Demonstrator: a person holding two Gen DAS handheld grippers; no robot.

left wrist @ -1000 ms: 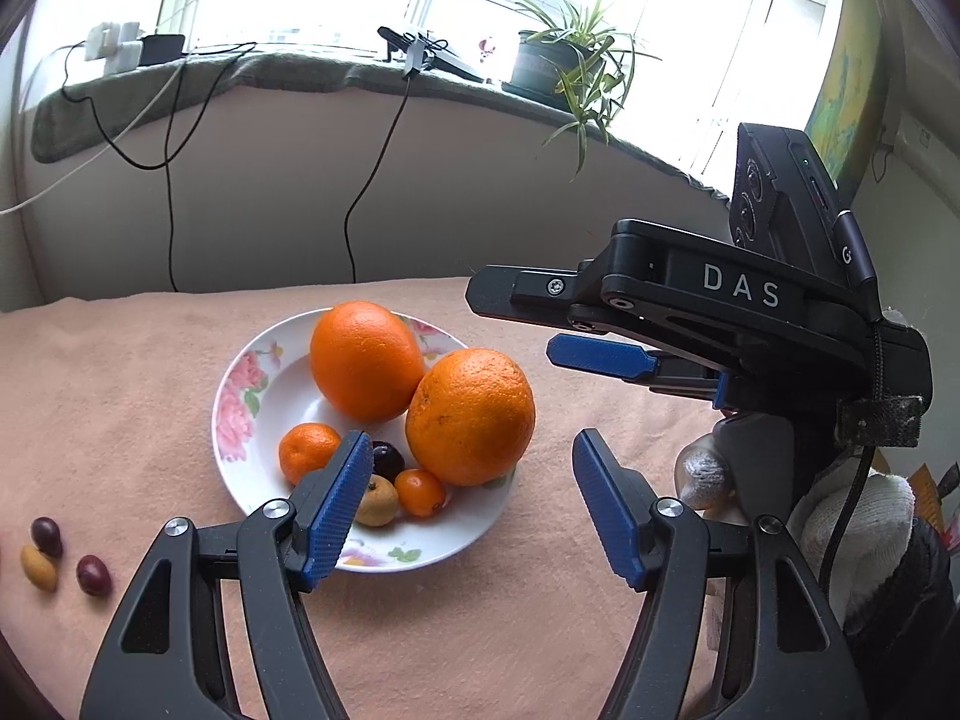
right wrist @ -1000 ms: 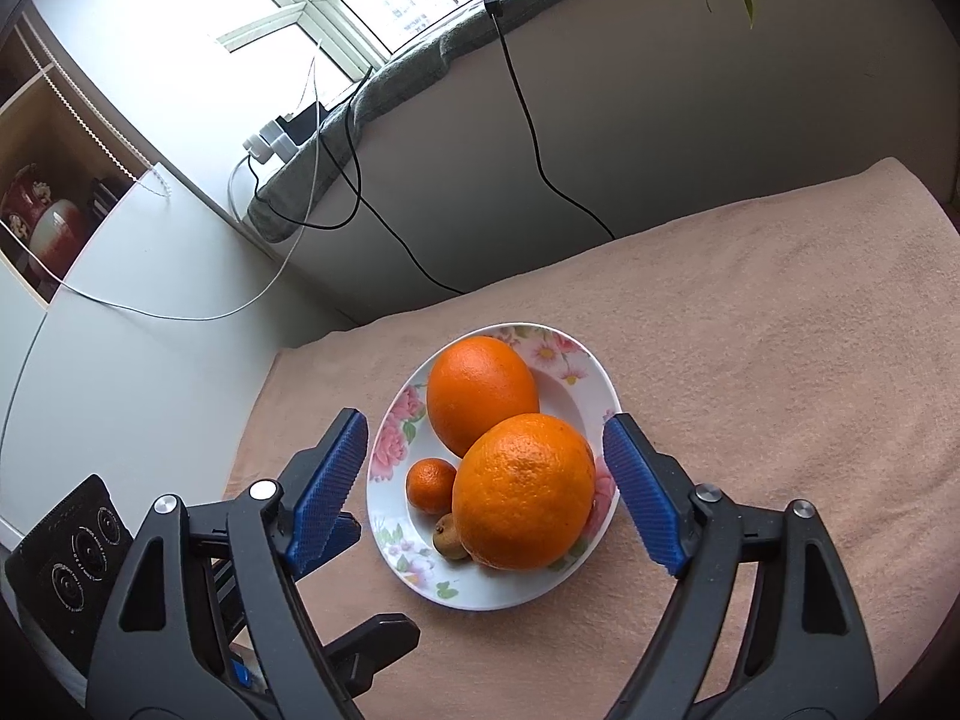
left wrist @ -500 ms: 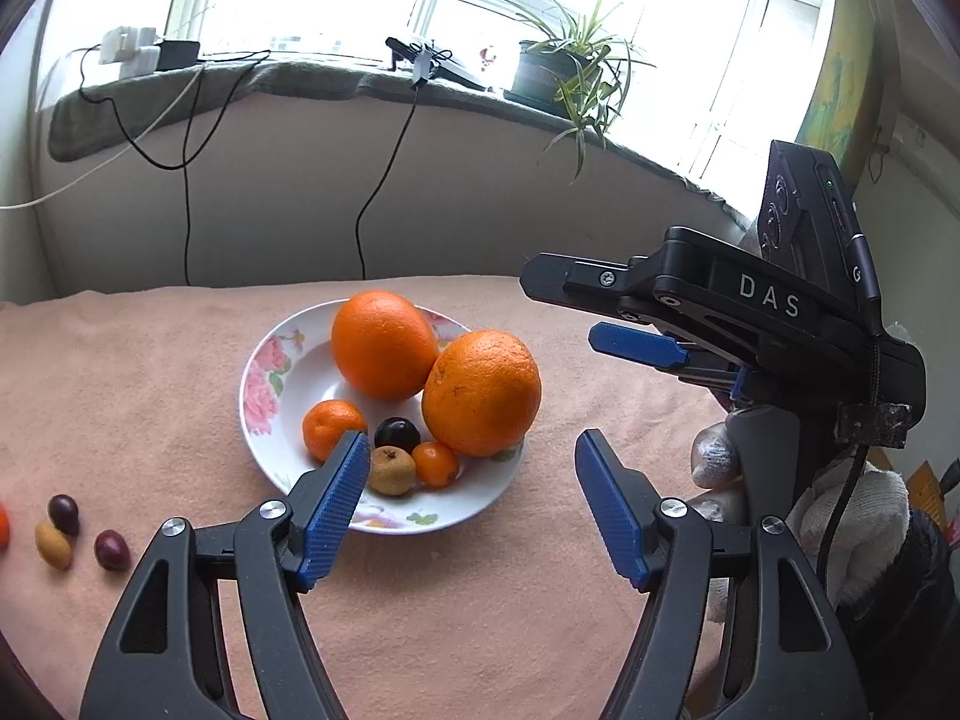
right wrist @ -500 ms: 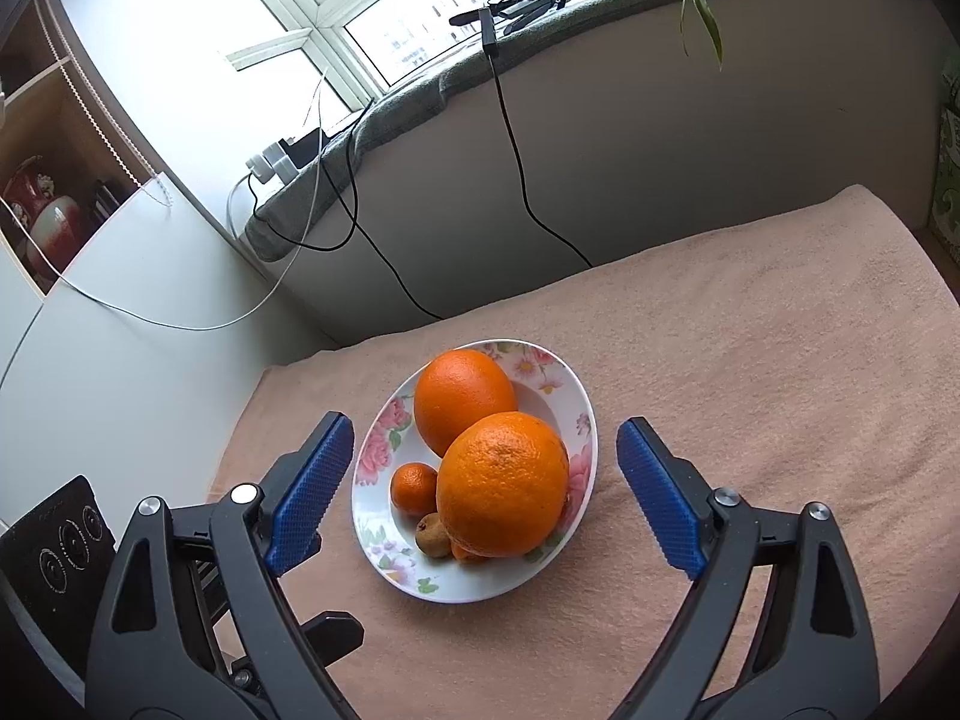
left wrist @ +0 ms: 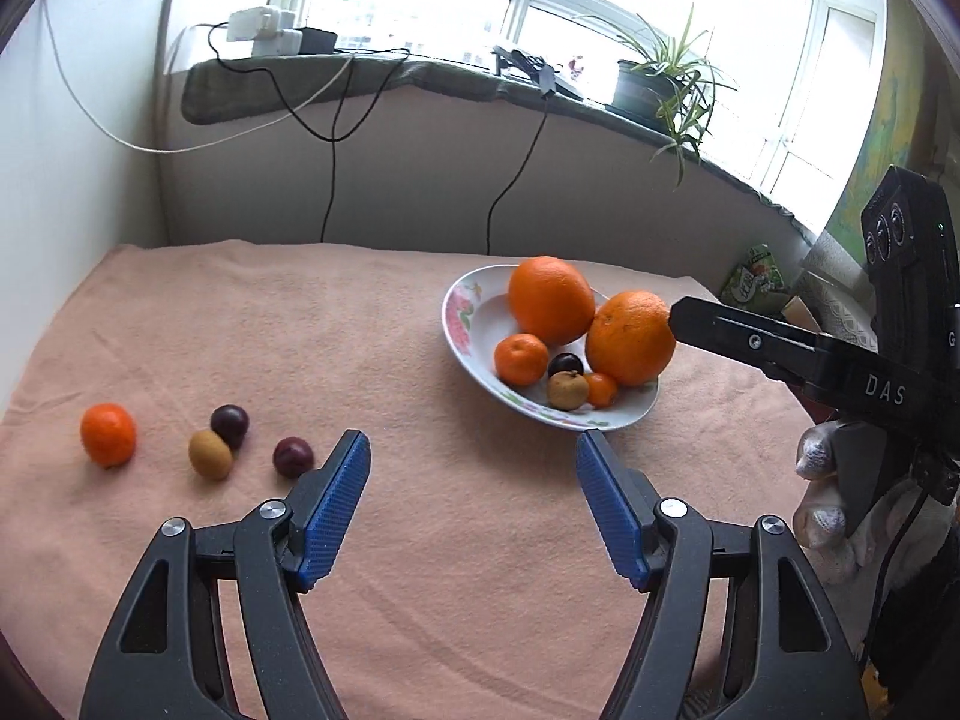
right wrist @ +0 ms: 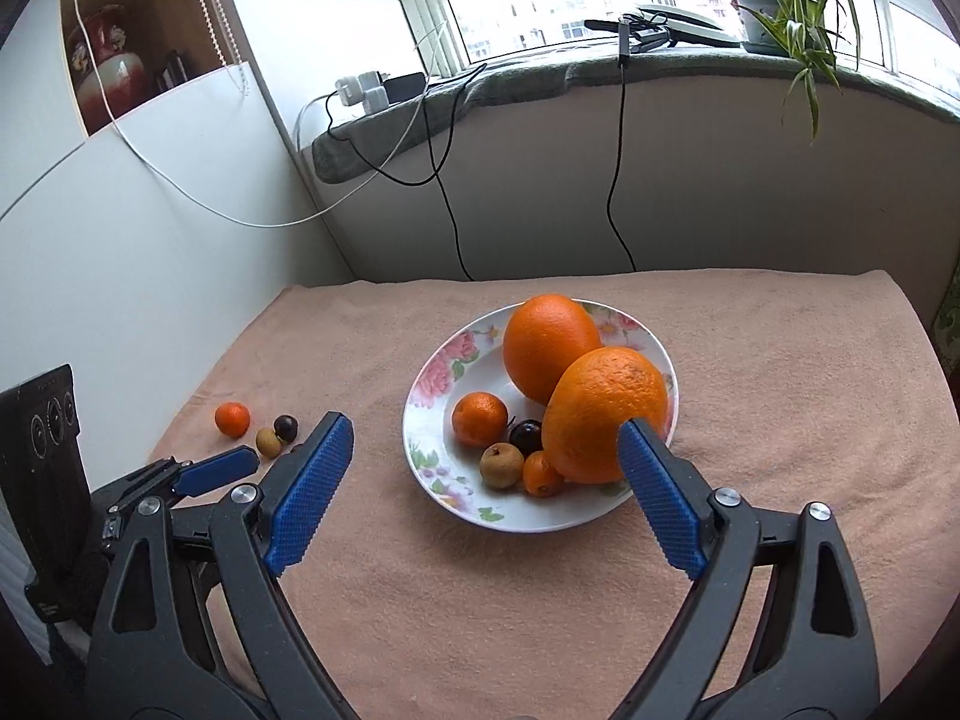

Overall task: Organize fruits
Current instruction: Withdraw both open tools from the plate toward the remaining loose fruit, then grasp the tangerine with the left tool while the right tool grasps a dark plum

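Note:
A white floral plate (left wrist: 462,324) (right wrist: 432,384) on the pink cloth holds two big oranges (left wrist: 551,300) (right wrist: 603,414), a mandarin (left wrist: 521,359), a dark plum (left wrist: 564,364), a brown fruit (left wrist: 567,390) and a tiny orange one (left wrist: 602,390). Loose on the cloth at left lie a mandarin (left wrist: 108,435) (right wrist: 232,419), a brown fruit (left wrist: 210,454) and two dark plums (left wrist: 230,425) (left wrist: 293,456). My left gripper (left wrist: 471,498) is open and empty above the cloth between the loose fruits and the plate. My right gripper (right wrist: 483,480) is open and empty, in front of the plate.
A wall and windowsill with cables (left wrist: 336,138), chargers (left wrist: 264,33) and a potted plant (left wrist: 654,84) stand behind the table. A white panel (right wrist: 120,228) borders the left side. The cloth's right edge (right wrist: 918,324) drops off.
Both grippers have pulled back from the plate. The left one has swung left, so the loose fruits on the cloth now show in full.

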